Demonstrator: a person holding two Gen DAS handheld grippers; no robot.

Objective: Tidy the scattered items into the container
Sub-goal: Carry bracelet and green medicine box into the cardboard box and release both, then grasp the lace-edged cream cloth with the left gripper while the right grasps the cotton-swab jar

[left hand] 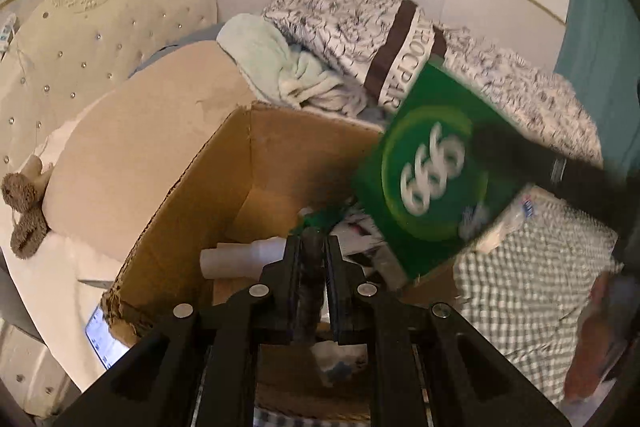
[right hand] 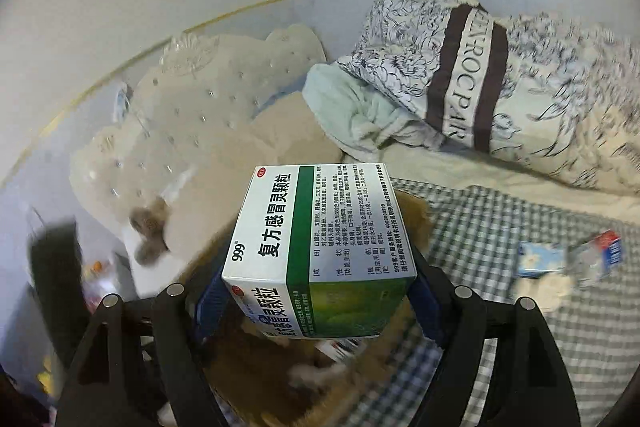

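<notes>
Between the pads of my right hand-held gripper [right hand: 316, 307] sits the green medicine box [right hand: 320, 251], clamped at both sides, above the cardboard box [left hand: 248, 163] on the bed. My left hand-held gripper [left hand: 314, 259] is nearly closed on a thin dark item [left hand: 312, 267] I cannot identify.

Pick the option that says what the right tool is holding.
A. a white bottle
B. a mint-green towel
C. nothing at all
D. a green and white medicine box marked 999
D: in the right wrist view the right tool has its blue pads clamped on both sides of the green and white medicine box, held above the cardboard box.
</notes>
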